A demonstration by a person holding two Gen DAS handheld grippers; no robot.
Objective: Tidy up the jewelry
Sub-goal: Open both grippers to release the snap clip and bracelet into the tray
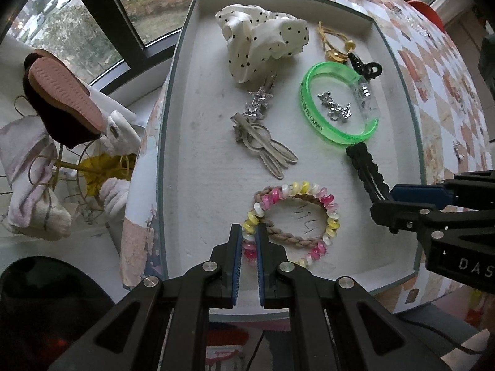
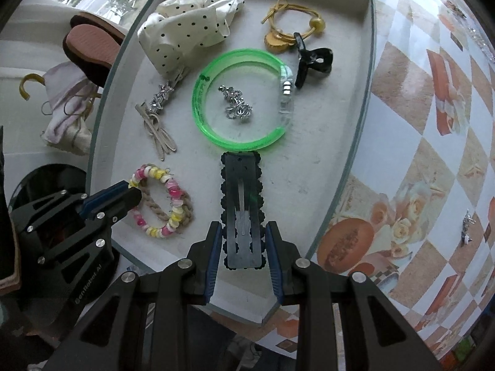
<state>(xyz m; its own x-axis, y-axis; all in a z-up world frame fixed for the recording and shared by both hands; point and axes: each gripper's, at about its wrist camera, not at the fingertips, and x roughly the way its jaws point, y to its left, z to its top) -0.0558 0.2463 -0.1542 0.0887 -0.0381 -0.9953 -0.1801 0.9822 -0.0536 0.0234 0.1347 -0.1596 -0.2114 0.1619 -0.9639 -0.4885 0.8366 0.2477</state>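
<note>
Tray (image 2: pixel 365 99) is already holding most pieces; the left gripper (image 1: pixel 248 241) is pinching the coil bracelet (image 1: pixel 294 216) and the right gripper (image 2: pixel 244 241) is clamping the black clip (image 2: pixel 243 204), both just ahead. A few pieces are lying outside, off to the right.

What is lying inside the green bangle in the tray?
Inside the green bangle lies a small silver sparkly piece on the tray floor, clear of the band. Its exact type is too small to tell. Nothing covers it.

Pink-yellow coil bracelet (image 1: pixel 294 219) and black scalloped clip (image 2: pixel 243 207) lie in tray (image 1: pixel 198 160).
</note>
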